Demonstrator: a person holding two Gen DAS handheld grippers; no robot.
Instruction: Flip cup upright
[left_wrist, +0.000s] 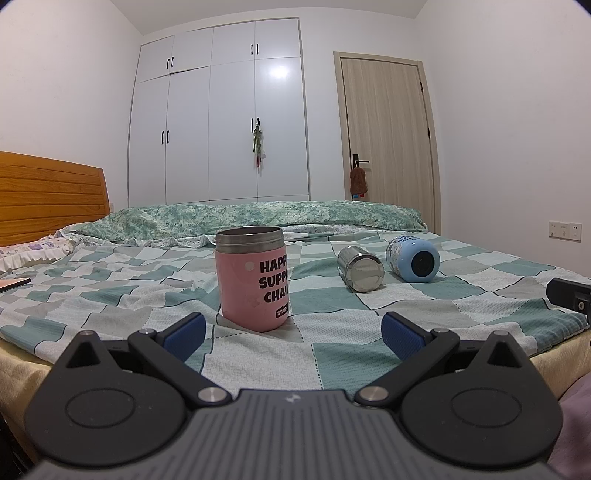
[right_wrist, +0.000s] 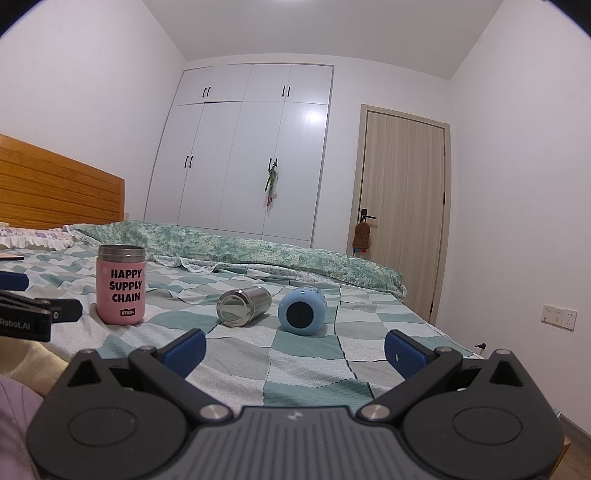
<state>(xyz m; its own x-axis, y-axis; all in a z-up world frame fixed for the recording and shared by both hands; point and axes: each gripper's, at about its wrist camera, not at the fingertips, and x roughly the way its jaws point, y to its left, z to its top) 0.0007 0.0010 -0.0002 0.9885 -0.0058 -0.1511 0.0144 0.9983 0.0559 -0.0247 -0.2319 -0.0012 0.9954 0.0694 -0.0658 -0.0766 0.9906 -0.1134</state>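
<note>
Spreading wide at the near edge of the bed, the left gripper (left_wrist: 291, 332) held nothing, its blue pads (left_wrist: 184, 330) parted over the checked sheet (left_wrist: 332, 354), and the right gripper (right_wrist: 295, 349) stood likewise released and empty, its own blue pads (right_wrist: 402, 352) well apart. Just beyond the left gripper, a pink cup (left_wrist: 253, 278) printed with black lettering stood upright on the sheet, steel rim up and mouth open. Farther back and to its right lay two more cups on their sides: a small steel cup (right_wrist: 243, 302) with its flat base turned toward the cameras, and just beside it a light blue cup (right_wrist: 302, 311), also tipped over, its dark round end facing the right gripper. Behind them a green patterned quilt (right_wrist: 240, 251) was bunched along the far side of the bed, with a wooden headboard (right_wrist: 55, 184) to the left. At the far wall stood a white wardrobe (left_wrist: 221, 118) and a closed wooden door (left_wrist: 386, 140).
</note>
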